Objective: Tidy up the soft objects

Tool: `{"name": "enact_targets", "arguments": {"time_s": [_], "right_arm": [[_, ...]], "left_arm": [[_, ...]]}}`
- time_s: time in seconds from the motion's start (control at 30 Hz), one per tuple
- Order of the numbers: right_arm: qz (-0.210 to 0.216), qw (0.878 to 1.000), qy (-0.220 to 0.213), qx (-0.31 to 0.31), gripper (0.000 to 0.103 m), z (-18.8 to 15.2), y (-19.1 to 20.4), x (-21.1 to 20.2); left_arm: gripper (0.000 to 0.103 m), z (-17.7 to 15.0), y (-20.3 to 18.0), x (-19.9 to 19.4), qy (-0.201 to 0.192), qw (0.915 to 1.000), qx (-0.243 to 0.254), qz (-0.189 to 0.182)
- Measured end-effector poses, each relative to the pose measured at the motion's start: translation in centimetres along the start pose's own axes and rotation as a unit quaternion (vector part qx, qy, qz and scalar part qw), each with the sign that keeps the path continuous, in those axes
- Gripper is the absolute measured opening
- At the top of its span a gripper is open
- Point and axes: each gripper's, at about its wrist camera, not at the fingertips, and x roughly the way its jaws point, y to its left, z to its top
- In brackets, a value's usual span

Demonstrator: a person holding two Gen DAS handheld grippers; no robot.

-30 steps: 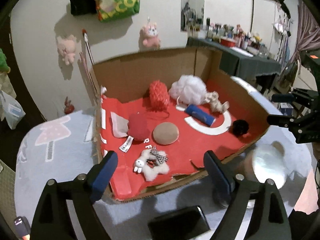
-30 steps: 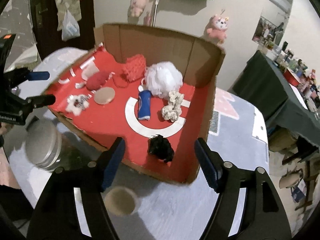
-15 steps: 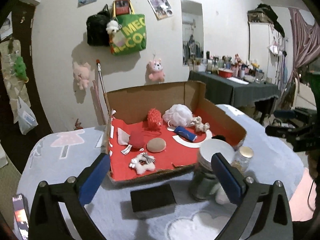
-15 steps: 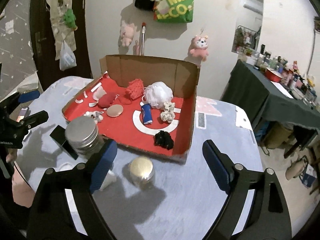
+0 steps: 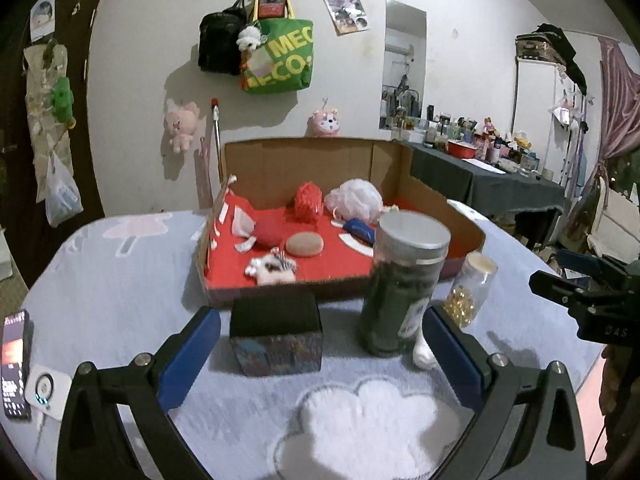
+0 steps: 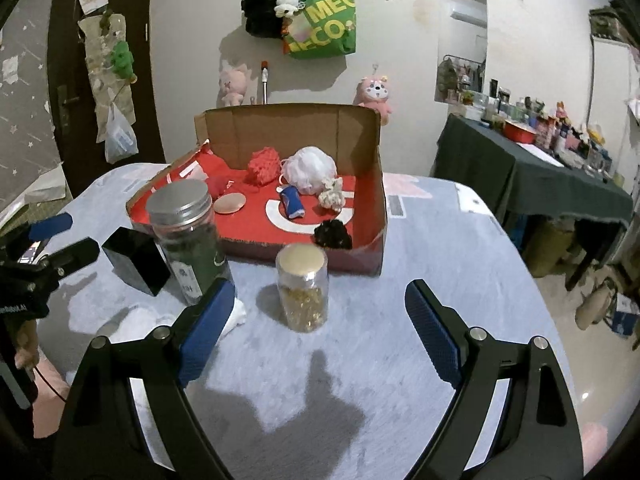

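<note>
A cardboard box (image 5: 424,196) with a red lining sits at the table's far side. Inside lie a white mesh pouf (image 5: 354,200), a red mesh pouf (image 5: 308,202), a red soft pouch (image 5: 272,232), a tan round puff (image 5: 304,245), a white plush with a bow (image 5: 272,268) and a blue roll (image 6: 292,207). A cream scrunchie (image 6: 332,196) and a black scrunchie (image 6: 333,235) lie near the right wall. My left gripper (image 5: 320,318) hovers open in front of the box, holding nothing. My right gripper (image 6: 320,288) is open too, also short of the box.
Before the box stand a tall metal-lidded jar (image 5: 404,280), a small jar of gold beads (image 6: 303,288) and a black box (image 5: 276,332). A phone (image 5: 14,364) lies at the table's left edge. A dark side table (image 6: 532,172) stands to the right.
Both grippers have drawn back from the cardboard box and their jaws have widened. The jars and the black box have come into view in front of them.
</note>
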Motion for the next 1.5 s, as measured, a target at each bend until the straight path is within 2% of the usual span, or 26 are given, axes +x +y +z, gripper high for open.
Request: {"name": "enact_targets", "arguments": {"time_s": [0.3, 0.7, 1.17, 1.5], "right_arm": [[0.004, 1.000, 0.022, 0.016, 0.088, -2.0, 0.0, 1.5], [0.007, 0.999, 0.044, 0.017, 0.088, -3.2, 0.4, 3.0], [0.007, 0.999, 0.046, 0.024, 0.088, -2.3, 0.0, 3.9], [0.008, 0.999, 0.043, 0.025, 0.088, -0.2, -0.5, 5.4]], "left_arm": [[0.103, -2.4, -0.3, 1.1, 0.024, 0.9996, -0.005, 0.011], [0.103, -3.5, -0.1, 2.1, 0.043, 0.9989, -0.008, 0.013], [0.103, -2.4, 1.2, 2.9, 0.049, 0.9984, -0.021, 0.017], [0.103, -0.1, 2.5, 4.2, 0.046, 0.9982, -0.026, 0.028]]}}
